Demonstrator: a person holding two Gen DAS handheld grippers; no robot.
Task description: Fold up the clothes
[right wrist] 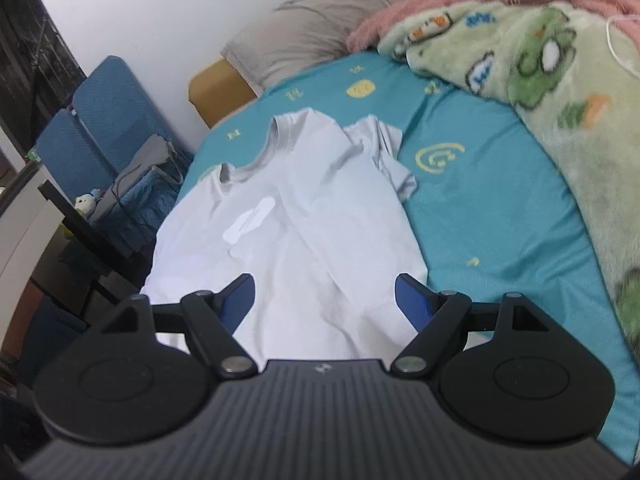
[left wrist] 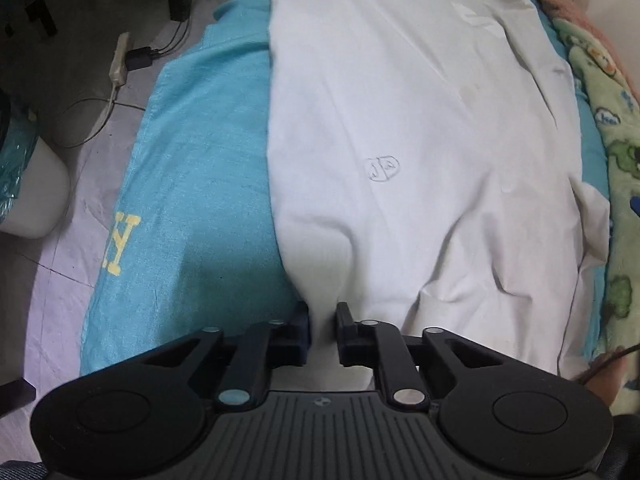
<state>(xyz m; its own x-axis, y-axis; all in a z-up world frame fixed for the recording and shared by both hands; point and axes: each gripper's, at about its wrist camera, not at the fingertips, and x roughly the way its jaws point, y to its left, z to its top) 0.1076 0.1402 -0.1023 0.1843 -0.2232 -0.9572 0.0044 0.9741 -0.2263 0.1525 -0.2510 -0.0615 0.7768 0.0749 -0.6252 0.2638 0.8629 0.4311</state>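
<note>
shirt (left wrist: 400,140) hem: hidden behind left gripper (left wrist: 322,320) | blanket (right wrist: 540,80): blurred, cropped

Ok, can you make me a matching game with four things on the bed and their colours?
Things:
1. T-shirt
2. Bed sheet
3. Fluffy blanket
4. Pillow

Colours:
A. green with cartoon pictures
B. grey-brown
C. white
D. turquoise with yellow prints

Pairs: 1-C, 2-D, 3-A, 4-B

Bonus: the left claw pinches the T-shirt's hem; the right claw is open above the T-shirt.
</note>
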